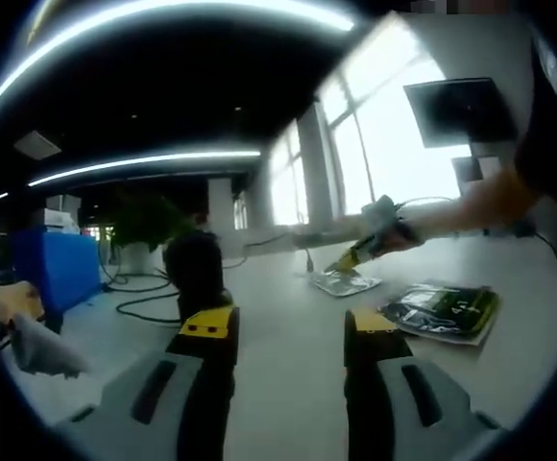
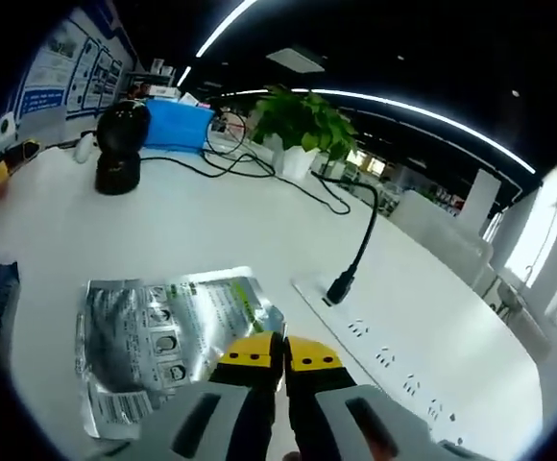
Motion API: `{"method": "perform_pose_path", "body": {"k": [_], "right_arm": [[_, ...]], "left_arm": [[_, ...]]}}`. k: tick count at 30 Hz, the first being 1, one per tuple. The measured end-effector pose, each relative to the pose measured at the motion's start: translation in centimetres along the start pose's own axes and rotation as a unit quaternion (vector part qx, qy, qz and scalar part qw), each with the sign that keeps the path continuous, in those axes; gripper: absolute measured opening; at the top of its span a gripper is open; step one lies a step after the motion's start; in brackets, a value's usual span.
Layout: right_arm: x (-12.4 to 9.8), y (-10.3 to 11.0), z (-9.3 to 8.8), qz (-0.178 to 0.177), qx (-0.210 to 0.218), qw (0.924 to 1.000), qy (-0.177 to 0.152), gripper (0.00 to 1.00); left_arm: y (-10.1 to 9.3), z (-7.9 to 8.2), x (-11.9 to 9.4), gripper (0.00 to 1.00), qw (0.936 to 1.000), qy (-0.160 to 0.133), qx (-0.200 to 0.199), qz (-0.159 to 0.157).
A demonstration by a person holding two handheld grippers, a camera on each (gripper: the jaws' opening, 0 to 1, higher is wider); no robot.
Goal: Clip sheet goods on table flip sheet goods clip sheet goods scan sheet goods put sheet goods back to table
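Right gripper view: the right gripper (image 2: 284, 357) rests with its yellow-tipped jaws drawn together at the near edge of a silver sheet pack (image 2: 168, 331), which lies flat on the white table (image 2: 163, 226). The jaws appear to pinch the pack's edge, though the contact itself sits below the tips and cannot be confirmed. A power strip (image 2: 379, 351) with one plugged cable (image 2: 360, 245) lies just beside the pack; a black round device (image 2: 120, 144) and a potted plant (image 2: 302, 120) stand well apart at the far end.

Left gripper view: the left gripper (image 1: 290, 331) hovers above the table (image 1: 288, 307), jaws parted and holding nothing. Across the table the right gripper (image 1: 355, 254) meets the silver sheet pack (image 1: 344, 281). A second, dark green pack (image 1: 444, 309) lies nearby, untouched.

Step in hand, as judged: the first clip, taken on the silver pack while it still lies on the table. The next move calls for a firm hold on the thin edge, then a lift and turn to flip the pack. The left gripper would need to close in to take the second clip, keeping clear of the cable.
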State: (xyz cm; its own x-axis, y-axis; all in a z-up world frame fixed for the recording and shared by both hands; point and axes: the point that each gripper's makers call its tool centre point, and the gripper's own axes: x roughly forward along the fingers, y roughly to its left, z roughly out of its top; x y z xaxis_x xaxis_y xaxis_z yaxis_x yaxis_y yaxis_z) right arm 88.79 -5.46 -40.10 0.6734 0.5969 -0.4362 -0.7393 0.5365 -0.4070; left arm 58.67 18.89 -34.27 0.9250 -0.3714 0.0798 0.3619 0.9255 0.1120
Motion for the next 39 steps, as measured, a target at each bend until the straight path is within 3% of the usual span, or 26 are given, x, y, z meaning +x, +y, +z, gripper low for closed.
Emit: {"method": "perform_pose_path", "body": {"k": [3,5,6,7,10,12,15,18,20,23,24,26,29,34,39], "right_arm": [[0.5,0.1,-0.1,-0.008,-0.015,0.9999,0.000,0.05],[0.5,-0.4,-0.1,-0.017,0.011,0.9998,-0.006,0.08],[0.4,-0.6,0.2,-0.015,0.027,0.9993,-0.021,0.04],[0.0,-1.4,0.6,-0.026,0.064,0.9968,-0.041,0.01],[-1.1,-2.7,1.2,-0.035,0.136,0.9873,-0.075,0.08],[-1.8,-3.6,1.4,-0.046,0.157,0.9826,-0.088,0.11],[-2.7,-3.6,2.0,-0.042,0.175,0.9782,-0.104,0.19],[-3.9,-2.5,3.9,-0.006,0.230,0.9610,-0.154,0.22],[-4.7,-1.9,4.6,-0.004,0.238,0.9562,-0.171,0.27],[-4.8,-0.1,4.4,-0.004,0.229,0.9588,-0.169,0.40],[-4.7,0.5,4.1,-0.006,0.208,0.9651,-0.160,0.47],[-4.3,1.1,3.6,-0.010,0.184,0.9714,-0.150,0.51],[-4.1,2.3,3.5,-0.009,0.177,0.9730,-0.147,0.55],[-3.0,3.5,3.6,0.009,0.161,0.9770,-0.139,0.78],[-2.7,5.0,3.1,0.023,0.139,0.9829,-0.118,0.78]], "left_arm": [[0.2,0.0,0.0,0.36,1.0000,0.000,0.000,0.005],[0.3,0.0,0.0,0.36,1.0000,0.000,-0.001,0.007],[0.3,0.0,0.0,0.36,1.0000,0.000,-0.001,0.007],[0.3,0.0,0.0,0.36,1.0000,0.000,-0.001,0.007],[0.3,0.0,-0.1,0.36,1.0000,0.000,0.001,0.009],[0.5,0.0,-0.1,0.36,0.9999,0.000,0.000,0.012],[0.6,0.0,-0.1,0.36,0.9999,-0.001,-0.002,0.015],[0.6,0.1,-0.1,0.36,0.9999,-0.002,-0.002,0.015],[0.6,0.1,-0.1,0.36,0.9999,-0.001,-0.001,0.014],[0.6,0.0,-0.1,0.36,0.9999,0.001,-0.003,0.014],[0.6,0.0,0.0,0.36,0.9999,0.001,-0.003,0.013],[0.5,-0.1,0.0,0.36,0.9999,0.002,-0.002,0.012],[0.5,-0.1,0.0,0.36,0.9999,0.004,0.003,0.015],[1.1,-0.1,0.0,0.36,0.9996,0.004,0.002,0.029],[1.0,-0.1,-0.1,0.36,0.9996,0.004,0.003,0.029]]}}
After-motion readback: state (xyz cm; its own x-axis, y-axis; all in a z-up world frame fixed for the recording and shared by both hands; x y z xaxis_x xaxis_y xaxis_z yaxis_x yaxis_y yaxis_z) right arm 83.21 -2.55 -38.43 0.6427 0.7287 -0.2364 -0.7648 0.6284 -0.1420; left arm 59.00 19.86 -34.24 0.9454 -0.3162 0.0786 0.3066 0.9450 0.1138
